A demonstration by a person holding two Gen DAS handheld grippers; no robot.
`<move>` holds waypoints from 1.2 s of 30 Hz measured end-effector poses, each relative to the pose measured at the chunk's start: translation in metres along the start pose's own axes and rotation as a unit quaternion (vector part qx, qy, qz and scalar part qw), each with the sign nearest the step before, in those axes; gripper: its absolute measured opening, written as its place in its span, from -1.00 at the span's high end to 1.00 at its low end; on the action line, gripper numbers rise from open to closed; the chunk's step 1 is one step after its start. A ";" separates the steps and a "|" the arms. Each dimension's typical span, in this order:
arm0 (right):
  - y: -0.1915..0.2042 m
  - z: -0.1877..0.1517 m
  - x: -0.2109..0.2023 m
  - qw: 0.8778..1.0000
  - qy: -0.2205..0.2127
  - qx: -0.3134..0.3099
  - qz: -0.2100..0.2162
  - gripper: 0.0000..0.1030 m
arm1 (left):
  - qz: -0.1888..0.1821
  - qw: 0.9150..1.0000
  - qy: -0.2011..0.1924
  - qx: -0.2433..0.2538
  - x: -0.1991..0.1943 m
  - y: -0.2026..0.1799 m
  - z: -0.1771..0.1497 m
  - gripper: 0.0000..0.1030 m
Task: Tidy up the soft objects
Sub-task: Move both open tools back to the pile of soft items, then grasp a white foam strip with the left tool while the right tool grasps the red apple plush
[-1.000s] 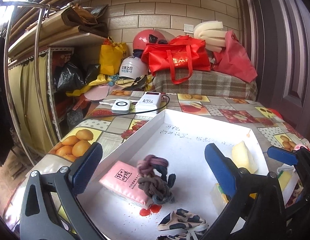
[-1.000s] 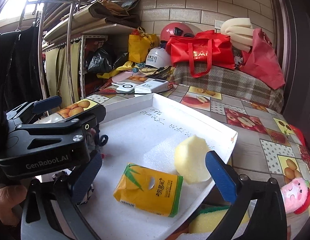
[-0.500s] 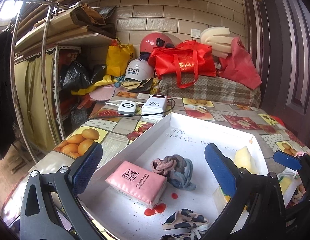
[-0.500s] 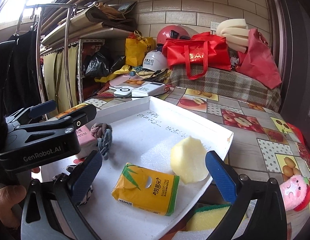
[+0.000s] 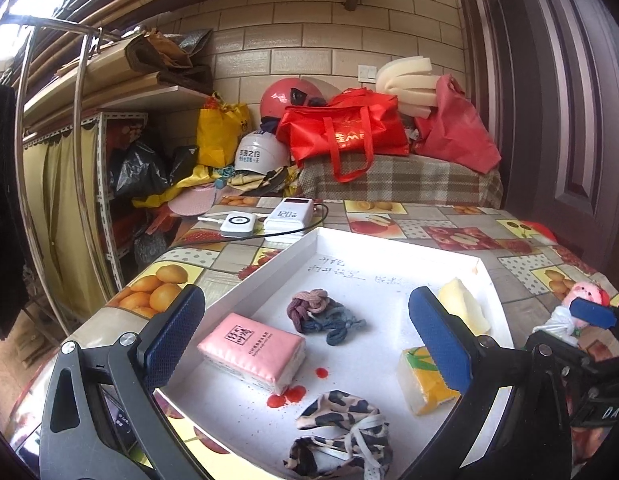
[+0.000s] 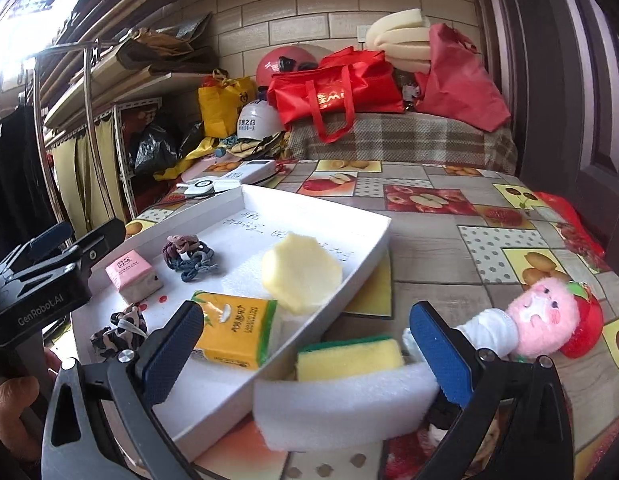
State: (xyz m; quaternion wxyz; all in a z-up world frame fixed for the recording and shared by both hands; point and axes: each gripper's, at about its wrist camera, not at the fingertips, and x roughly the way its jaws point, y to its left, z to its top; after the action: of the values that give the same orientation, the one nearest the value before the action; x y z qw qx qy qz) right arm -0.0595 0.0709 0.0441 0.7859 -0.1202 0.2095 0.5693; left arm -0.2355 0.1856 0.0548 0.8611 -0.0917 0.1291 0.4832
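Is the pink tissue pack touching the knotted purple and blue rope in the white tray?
Apart. In the left wrist view, bare white tray floor shows between the pink tissue pack and the knotted purple and blue rope; the right wrist view agrees.

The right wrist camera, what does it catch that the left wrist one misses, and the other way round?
Only the right wrist view shows the yellow-and-green sponge and white foam strip outside the tray, plus the whole pink plush toy. The left view catches only the toy's head, but shows the camouflage cloth in full. Both show the white tray, pink tissue pack, knotted rope and yellow tissue pack.
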 end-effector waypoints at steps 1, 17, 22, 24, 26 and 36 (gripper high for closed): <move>-0.008 -0.001 -0.008 1.000 -0.012 0.005 -0.005 -0.99 | -0.008 1.000 -0.001 0.006 -0.001 -0.004 0.000 -1.00; -0.208 -0.023 -0.073 0.972 -0.034 0.173 -0.157 -1.00 | -0.198 0.966 0.020 0.167 -0.038 -0.116 -0.016 -1.00; -0.217 -0.023 -0.057 0.977 0.006 0.188 -0.102 -1.00 | -0.195 0.956 0.035 0.217 -0.038 -0.151 -0.024 -1.00; -0.218 -0.020 -0.050 0.975 0.011 0.191 -0.109 -1.00 | -0.191 0.955 0.047 0.221 -0.033 -0.156 -0.025 -1.00; -0.222 -0.017 -0.039 0.972 0.031 0.192 -0.131 -1.00 | -0.187 0.955 0.061 0.222 -0.027 -0.157 -0.026 -0.99; -0.226 -0.012 0.004 0.971 0.105 0.187 -0.103 -0.95 | -0.201 0.942 0.129 0.237 -0.003 -0.170 -0.035 -0.99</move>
State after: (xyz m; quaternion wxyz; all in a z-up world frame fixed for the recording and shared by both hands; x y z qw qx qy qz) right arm 0.1531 -0.0039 0.0200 0.8226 -0.0516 0.3799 0.4200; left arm -0.0957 0.0854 0.0285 0.9131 0.0293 0.3288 0.2393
